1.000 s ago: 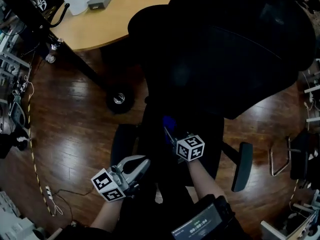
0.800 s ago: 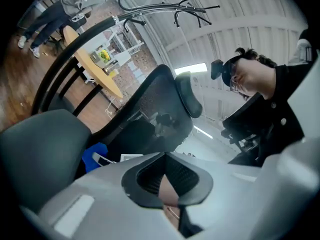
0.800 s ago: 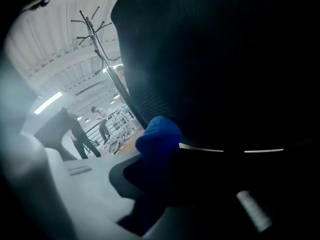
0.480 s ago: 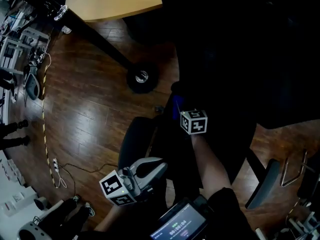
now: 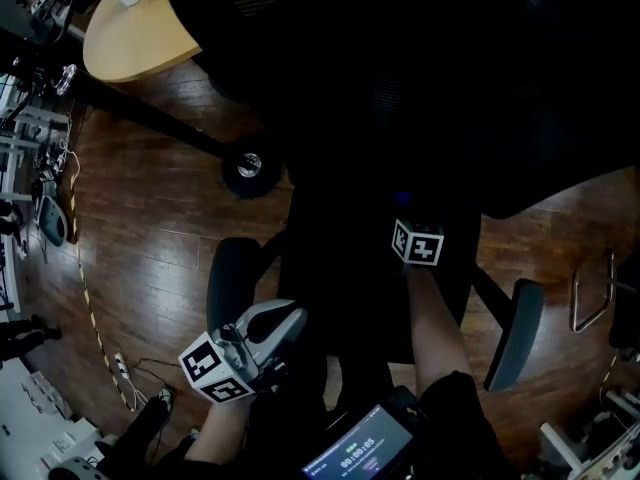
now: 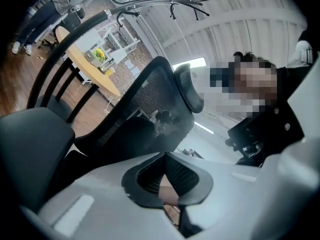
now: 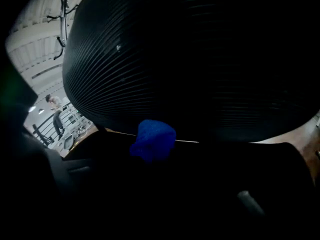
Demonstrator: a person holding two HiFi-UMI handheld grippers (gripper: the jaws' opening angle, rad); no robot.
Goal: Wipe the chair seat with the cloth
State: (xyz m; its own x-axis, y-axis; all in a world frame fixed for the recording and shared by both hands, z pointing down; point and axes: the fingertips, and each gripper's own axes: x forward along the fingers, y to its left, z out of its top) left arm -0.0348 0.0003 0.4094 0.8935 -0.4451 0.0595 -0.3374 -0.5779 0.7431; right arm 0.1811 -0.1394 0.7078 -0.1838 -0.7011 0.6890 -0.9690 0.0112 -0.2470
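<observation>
Right tongs [image 5: 408, 218] clamped on the blue cloth [image 7: 152, 140], low on the chair seat [image 5: 345, 278] under the backrest [image 7: 190, 59], I judge to work the rear. Left tongs [image 6: 165, 156] closed and empty, held off the front edge, clear of the wiping path.

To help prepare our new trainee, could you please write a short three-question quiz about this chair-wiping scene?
1. True or false: the left tool holds the blue cloth.
2. Multiple choice: the right tool is over A) the wooden table, B) the chair seat, C) the bare floor.
3. Fill in: the left tool's jaws stand ____, with nothing between them.

Key: 1 false, since the right tool grips the cloth. 2 B. 3 together.
</observation>
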